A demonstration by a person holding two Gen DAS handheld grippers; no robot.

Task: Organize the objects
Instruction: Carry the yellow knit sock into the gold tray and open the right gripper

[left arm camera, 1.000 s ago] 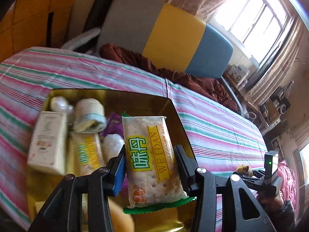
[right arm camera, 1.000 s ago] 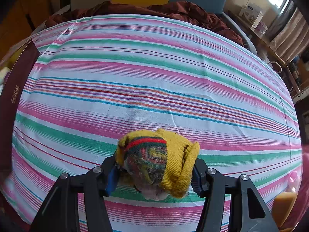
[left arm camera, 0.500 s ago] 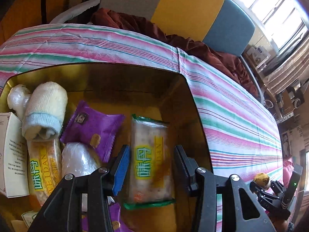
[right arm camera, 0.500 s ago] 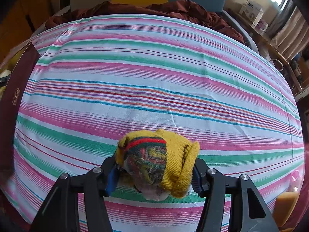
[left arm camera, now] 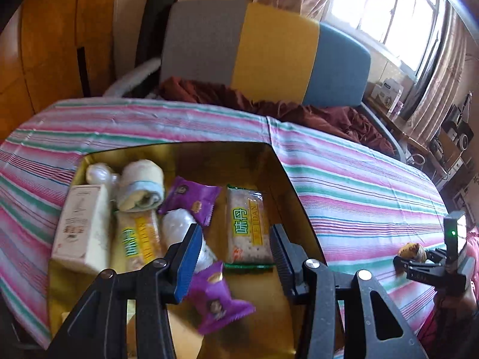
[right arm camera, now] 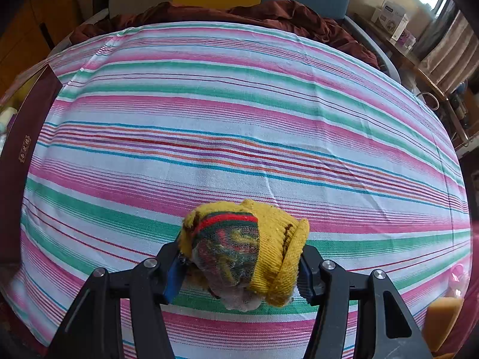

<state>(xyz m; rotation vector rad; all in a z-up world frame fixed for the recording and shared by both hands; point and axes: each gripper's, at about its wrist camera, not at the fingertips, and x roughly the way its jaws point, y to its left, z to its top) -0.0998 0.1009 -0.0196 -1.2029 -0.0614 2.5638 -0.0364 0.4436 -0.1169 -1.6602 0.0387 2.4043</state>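
the left gripper (left arm camera: 235,257) hangs over the gold box (left arm camera: 287,176) with its fingers (left arm camera: 188,260) parted and nothing pressed between them; the green-edged weidan cracker packet (left arm camera: 247,227) lies flat on the box floor beyond the tips, clear of both pads. beside it in the box are two purple snack packets (left arm camera: 191,199), one near the middle and another (left arm camera: 217,299) closer to the camera, a clear wrapped lump (left arm camera: 179,227), a second weidan cracker packet (left arm camera: 139,240), a rolled cream sock with a blue cuff (left arm camera: 142,185), a white carton (left arm camera: 82,224) and a small white bundle (left arm camera: 98,173) in the far corner. the box sits on a striped cloth (left arm camera: 359,185) covering the worktop.

the right gripper (right arm camera: 239,269) is closed on a rolled yellow sock with red and green bands (right arm camera: 248,245), its fingers (right arm camera: 305,275) pressing both sides of the roll above the striped cloth. the box's dark red outer wall (right arm camera: 24,137) shows at the left edge of that view, well apart from the sock.
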